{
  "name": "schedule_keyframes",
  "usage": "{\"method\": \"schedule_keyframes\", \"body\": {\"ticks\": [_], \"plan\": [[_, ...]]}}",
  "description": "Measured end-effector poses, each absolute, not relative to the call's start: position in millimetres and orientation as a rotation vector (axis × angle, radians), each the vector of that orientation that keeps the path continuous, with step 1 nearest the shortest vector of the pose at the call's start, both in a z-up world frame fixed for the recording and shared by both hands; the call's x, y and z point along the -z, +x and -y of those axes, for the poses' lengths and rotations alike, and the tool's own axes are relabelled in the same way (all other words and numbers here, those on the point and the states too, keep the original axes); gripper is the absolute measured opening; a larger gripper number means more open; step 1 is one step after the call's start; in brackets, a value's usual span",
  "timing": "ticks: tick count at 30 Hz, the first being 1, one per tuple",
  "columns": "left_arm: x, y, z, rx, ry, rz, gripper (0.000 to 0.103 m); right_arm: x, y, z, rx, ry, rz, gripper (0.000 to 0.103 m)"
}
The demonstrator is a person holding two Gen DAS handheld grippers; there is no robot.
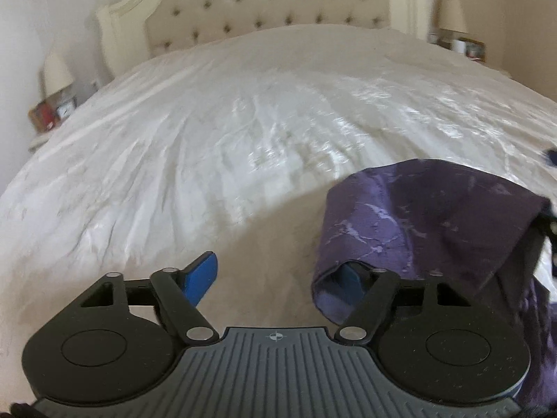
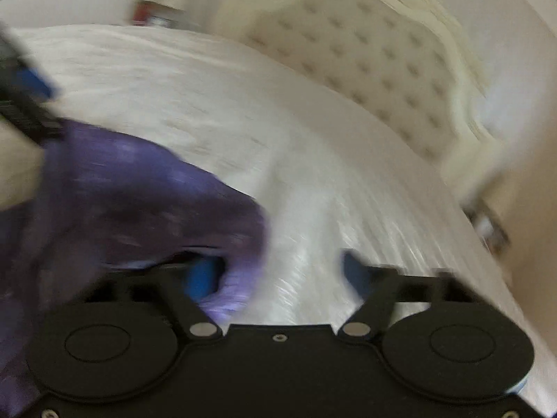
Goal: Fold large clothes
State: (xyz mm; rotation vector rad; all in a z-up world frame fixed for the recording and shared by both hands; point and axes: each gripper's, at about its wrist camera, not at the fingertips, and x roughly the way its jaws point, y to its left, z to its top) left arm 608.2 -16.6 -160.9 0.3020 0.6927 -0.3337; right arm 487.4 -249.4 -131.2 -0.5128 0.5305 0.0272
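A purple marbled garment (image 1: 428, 223) hangs above a white bed (image 1: 216, 146). My left gripper (image 1: 278, 278) is open; the cloth drapes over its right finger (image 1: 350, 284), while its left finger (image 1: 202, 278) is bare. In the blurred right wrist view the same garment (image 2: 139, 202) drapes over the left finger (image 2: 202, 278) of my right gripper (image 2: 278, 275), which is open too; its right finger (image 2: 357, 271) is bare. The left gripper (image 2: 24, 101) shows at the left edge there.
A cream tufted headboard (image 1: 271, 3) stands at the far end of the bed. Bedside tables with a lamp (image 1: 55, 73) and small items (image 1: 466, 48) flank it. The bedcover is wrinkled and shiny.
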Motion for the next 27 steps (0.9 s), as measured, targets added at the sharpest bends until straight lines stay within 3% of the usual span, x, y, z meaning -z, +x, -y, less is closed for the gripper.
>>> {"method": "schedule_keyframes", "body": {"ticks": [1,2,5,7,9,13,15,16,21,24,27], "plan": [[160.7,606.4,19.1,0.349,0.314,-0.689,0.058,131.0,486.7,245.1,-0.06,-0.528,-0.528,0.022],[160.9,605.0,21.0,0.361,0.322,-0.686,0.052,131.1,487.7,243.1,-0.078,-0.531,-0.532,0.013],[156.5,602.4,20.0,0.37,0.337,-0.644,0.035,125.6,491.6,254.2,-0.089,-0.472,-0.539,0.011],[151.6,600.3,11.0,0.343,0.31,-0.606,0.035,118.7,496.7,276.0,-0.025,-0.319,-0.558,0.009],[155.8,599.6,0.9,0.381,0.264,-0.612,0.037,122.5,501.2,301.9,-0.004,-0.151,-0.614,0.013],[193.5,596.6,17.5,0.419,0.496,-0.702,0.038,163.4,511.1,316.8,-0.025,-0.085,-0.791,0.013],[216.7,592.9,24.5,0.475,0.628,-0.758,0.04,182.4,514.6,324.0,-0.017,-0.056,-0.854,0.027],[221.0,588.2,25.1,0.49,0.671,-0.737,0.04,184.6,513.1,325.9,-0.015,-0.055,-0.85,0.029],[208.1,589.2,16.4,0.532,0.703,-0.74,0.044,173.4,500.0,330.6,-0.04,-0.038,-0.844,0.057],[192.7,586.0,0.2,0.562,0.668,-0.734,0.048,160.6,483.1,343.4,-0.069,0.006,-0.832,0.066],[177.7,585.1,-21.7,0.569,0.609,-0.757,0.049,148.4,469.9,353.4,-0.095,0.047,-0.821,0.067]]}}
